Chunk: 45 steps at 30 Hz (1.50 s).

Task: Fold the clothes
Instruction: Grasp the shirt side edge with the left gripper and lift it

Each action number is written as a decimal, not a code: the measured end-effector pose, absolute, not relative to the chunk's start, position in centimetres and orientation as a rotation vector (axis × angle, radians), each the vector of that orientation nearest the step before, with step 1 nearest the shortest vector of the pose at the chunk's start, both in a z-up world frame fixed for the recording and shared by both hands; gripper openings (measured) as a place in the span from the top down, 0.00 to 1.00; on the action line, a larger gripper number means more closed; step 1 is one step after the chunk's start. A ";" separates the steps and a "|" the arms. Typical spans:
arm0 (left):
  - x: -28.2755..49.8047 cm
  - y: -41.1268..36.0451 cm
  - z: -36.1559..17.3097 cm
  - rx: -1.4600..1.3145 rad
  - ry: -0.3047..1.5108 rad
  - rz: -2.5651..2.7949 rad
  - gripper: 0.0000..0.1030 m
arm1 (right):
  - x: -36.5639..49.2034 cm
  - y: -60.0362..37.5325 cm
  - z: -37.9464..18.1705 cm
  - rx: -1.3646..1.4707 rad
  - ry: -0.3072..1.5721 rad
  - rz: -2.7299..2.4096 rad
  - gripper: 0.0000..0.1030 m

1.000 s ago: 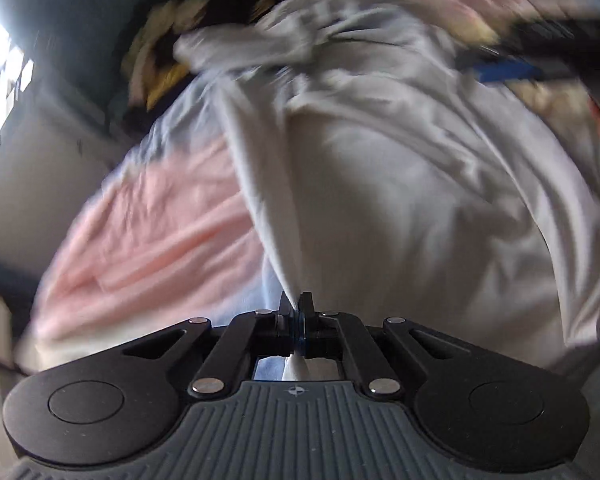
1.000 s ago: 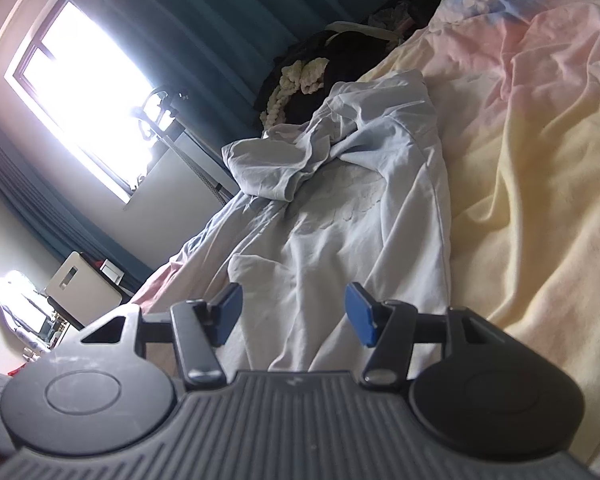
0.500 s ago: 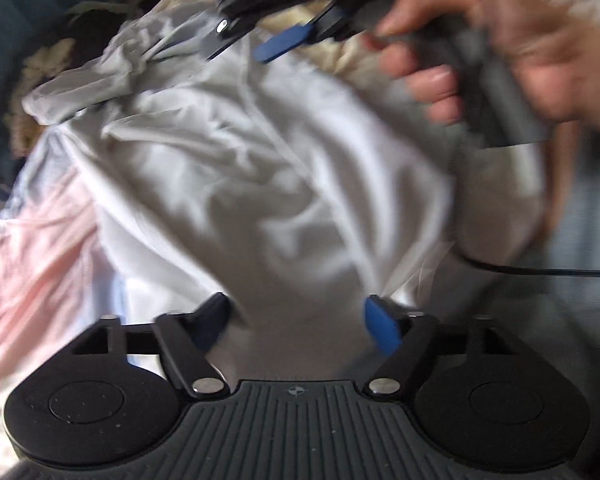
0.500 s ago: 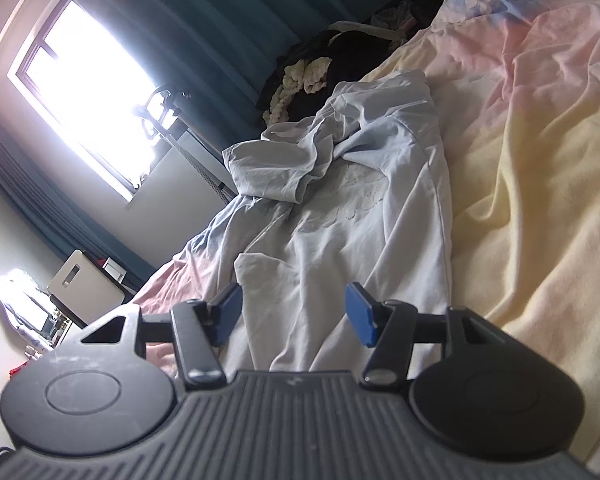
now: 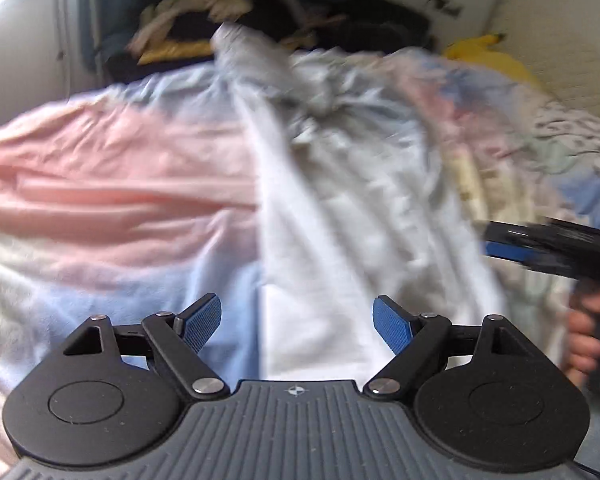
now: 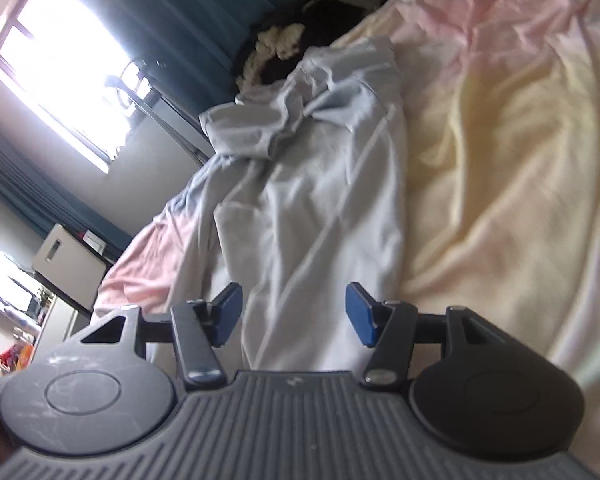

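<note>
Both claws, left claw [image 5: 297, 322] and right claw [image 6: 294, 314], are held open and empty; the shirt's [image 5: 340, 216] near hem, just ahead, is best gripped evenly.

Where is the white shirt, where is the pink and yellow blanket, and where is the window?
white shirt [image 6: 320, 208], right wrist view, on its flat middle part.
pink and yellow blanket [image 6: 500, 152], right wrist view, on the yellow stretch beside the shirt.
window [image 6: 60, 52], right wrist view, on the bright glass.

One white garment [image 5: 340, 208] – two grippers – one bedsheet [image 5: 100, 184]
</note>
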<state>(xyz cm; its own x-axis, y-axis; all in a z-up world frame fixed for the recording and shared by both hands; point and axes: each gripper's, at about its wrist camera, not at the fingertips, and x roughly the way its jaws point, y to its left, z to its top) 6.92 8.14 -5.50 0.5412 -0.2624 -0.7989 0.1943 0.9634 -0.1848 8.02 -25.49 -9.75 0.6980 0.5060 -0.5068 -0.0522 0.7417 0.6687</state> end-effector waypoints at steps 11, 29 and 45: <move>8.7 9.3 -10.2 -0.224 1.265 -0.384 0.16 | 2.5 -26.0 -11.5 0.870 0.878 0.325 0.44; 8.5 8.0 -10.3 -0.195 1.257 -0.451 0.81 | 3.0 -22.4 -13.7 0.808 1.046 0.445 0.70; 0.8 12.1 1.7 -0.497 0.993 -0.501 0.91 | -2.9 -25.9 -4.8 0.937 0.742 0.501 0.93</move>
<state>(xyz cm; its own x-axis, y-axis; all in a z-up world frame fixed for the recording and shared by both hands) 0.82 12.07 1.67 0.4543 -0.6038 -0.6550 0.1683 0.7802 -0.6025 -2.89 -25.90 -4.83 0.6523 0.6734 -0.3479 -0.0703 0.5108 0.8568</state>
